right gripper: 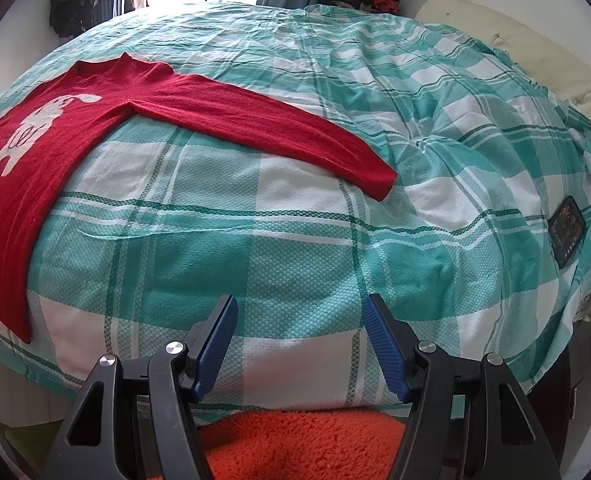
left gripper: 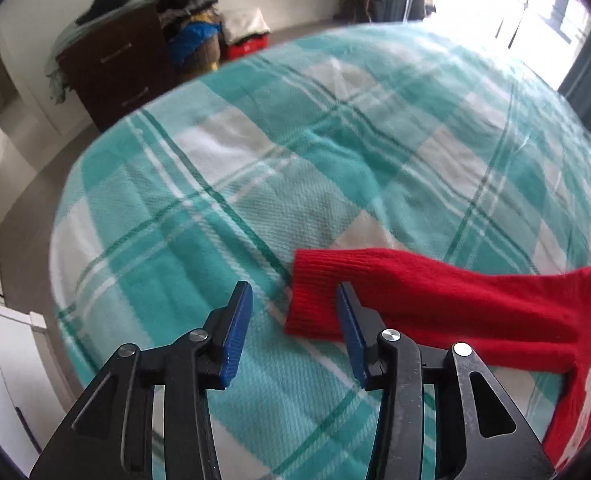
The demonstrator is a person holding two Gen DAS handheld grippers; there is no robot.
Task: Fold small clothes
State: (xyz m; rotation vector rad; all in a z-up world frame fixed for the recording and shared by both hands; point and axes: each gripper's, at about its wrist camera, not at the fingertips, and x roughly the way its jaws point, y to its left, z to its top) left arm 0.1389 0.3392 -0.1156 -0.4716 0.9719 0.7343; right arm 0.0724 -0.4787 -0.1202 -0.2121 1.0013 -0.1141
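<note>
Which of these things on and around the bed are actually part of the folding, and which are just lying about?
Part of the job:
- red knitted sweater with white animal motif
- teal-and-white checked bedspread

Lying about:
- dark tablet-like device
- dark wooden chest of drawers
- cream pillow

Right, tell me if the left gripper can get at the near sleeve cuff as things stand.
Probably yes. The left gripper has its jaws open and empty, and the cuff lies flat on the bedspread just beside its right jaw, with nothing on top or between.
</note>
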